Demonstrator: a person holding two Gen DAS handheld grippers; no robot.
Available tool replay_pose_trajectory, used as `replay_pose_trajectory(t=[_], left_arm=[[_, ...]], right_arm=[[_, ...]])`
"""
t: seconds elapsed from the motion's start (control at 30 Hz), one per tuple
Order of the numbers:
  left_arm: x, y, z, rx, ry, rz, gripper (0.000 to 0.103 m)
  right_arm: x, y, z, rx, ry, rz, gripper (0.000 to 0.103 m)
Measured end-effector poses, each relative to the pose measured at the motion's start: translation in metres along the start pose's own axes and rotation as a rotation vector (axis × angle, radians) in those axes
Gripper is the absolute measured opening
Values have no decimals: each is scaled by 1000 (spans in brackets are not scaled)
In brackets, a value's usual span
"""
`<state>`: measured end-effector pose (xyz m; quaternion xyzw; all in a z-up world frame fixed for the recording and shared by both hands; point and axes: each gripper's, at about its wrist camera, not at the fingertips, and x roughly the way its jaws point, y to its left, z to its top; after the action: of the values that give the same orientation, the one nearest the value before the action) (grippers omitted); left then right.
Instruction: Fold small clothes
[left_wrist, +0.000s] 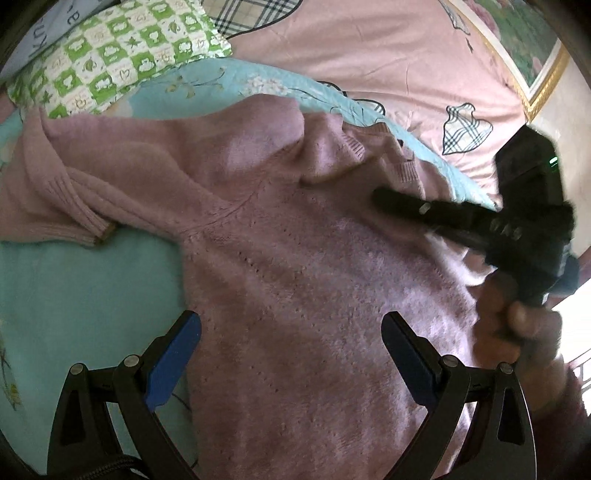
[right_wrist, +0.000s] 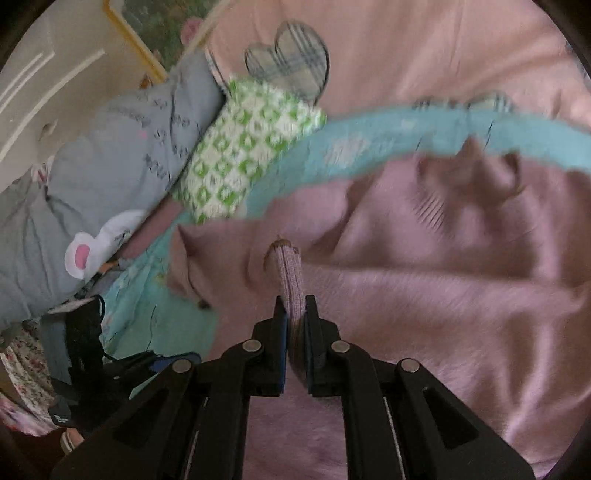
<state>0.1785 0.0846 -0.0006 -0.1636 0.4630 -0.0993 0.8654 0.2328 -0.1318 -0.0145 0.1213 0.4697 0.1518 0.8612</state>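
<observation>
Right hand-held gripper (right_wrist: 295, 306) pinching sweater cuff (right_wrist: 290, 273)

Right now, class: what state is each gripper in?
Left gripper: open, holding nothing, above the pink sweater.
Right gripper: closed on the sweater's ribbed cuff.
</observation>
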Motion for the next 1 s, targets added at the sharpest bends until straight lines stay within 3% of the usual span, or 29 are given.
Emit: replay_pose_trajectory(t=[0.07,0.17,0.37,0.47,0.57,0.67,0.7,0.73,0.77,0.8,0.93,1.0], left_arm=[[4,-1,3,-12,12,-21,99],[13,-5,10,-25,33,-52,99],[33,-36,44,50,31,-41,99],[61,-43,62,89,94,32,99],[91,-41,69,73,184,22,99],[104,-50,72,96,176,9,97],[106,-55,74,109,160,-15,93],[106,-59,76,116,148,-32,70],[106,-63,77,123,140,-49,28],[106,-66,77,125,140,-66,4],[57,-63,74,130,-44,-34,6],[42,-42,72,78,-82,-8,6]], right_arm=[[7,-9,-2,40,26,8,32],[-9,-22,-9,75,-6,16,40],[-76,-36,-28,102,-110,-34,40],[-106,-38,-42,115,-158,-65,42],[-142,-45,-63,138,-214,-89,45],[-163,-53,-77,162,-249,-104,47],[-171,-59,-81,186,-261,-109,47],[-175,-62,-83,199,-268,-113,47],[-178,-66,-85,209,-276,-118,47],[-184,-71,-85,220,-289,-129,47],[-201,-88,-85,241,-316,-180,47],[-215,-99,-83,251,-347,-226,50]])
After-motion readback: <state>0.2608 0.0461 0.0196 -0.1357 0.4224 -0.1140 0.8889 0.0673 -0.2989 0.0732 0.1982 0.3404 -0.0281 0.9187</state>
